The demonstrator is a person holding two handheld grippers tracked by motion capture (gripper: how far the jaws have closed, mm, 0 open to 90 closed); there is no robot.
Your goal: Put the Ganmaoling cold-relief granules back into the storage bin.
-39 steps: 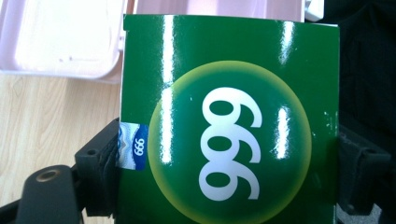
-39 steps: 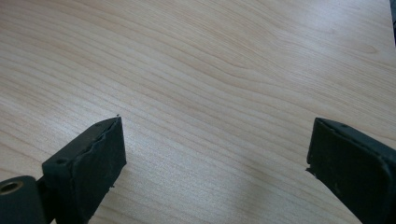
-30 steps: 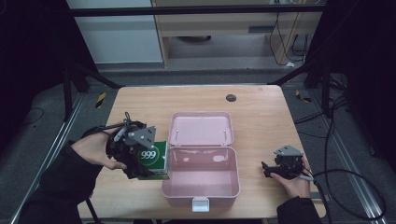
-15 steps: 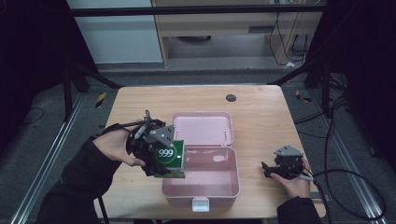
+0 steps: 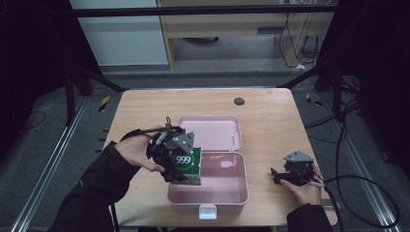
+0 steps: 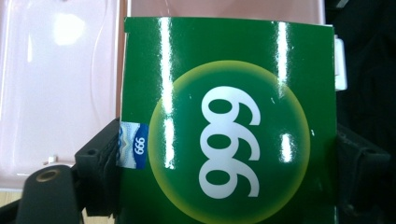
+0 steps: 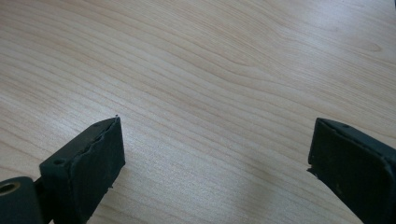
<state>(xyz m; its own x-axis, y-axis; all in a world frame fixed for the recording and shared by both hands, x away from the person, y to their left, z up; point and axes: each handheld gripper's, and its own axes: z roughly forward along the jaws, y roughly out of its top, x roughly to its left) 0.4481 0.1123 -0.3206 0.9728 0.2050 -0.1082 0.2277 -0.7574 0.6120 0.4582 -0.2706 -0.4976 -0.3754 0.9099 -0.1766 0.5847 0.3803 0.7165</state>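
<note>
Two grippers at a wooden table [image 5: 270,121]; left gripper [image 5: 176,162] clamped on a green box marked 999 [image 5: 187,166], jaws pressed against the box's two opposite sides, as seen close up in the left gripper view [image 6: 229,121]; box carried upright, long axis roughly vertical, lower edge hanging over the near-left corner of the open pink case [image 5: 241,193]; case's tray directly beneath and to the right of the box, hinged lid [image 5: 212,133] lying flat behind it toward the far edge; no contact with the tray floor yet visible. Right gripper [image 5: 285,176] resting on the tabletop well apart to the right of the case, jaws spread wide and empty over bare wood [image 7: 210,93]; clearly the farther hand. Likely next: a short drop down and slightly rightward from the left hand, setting the box inside the tray; main risk, catching the case's left wall with the box's bottom edge.
</note>
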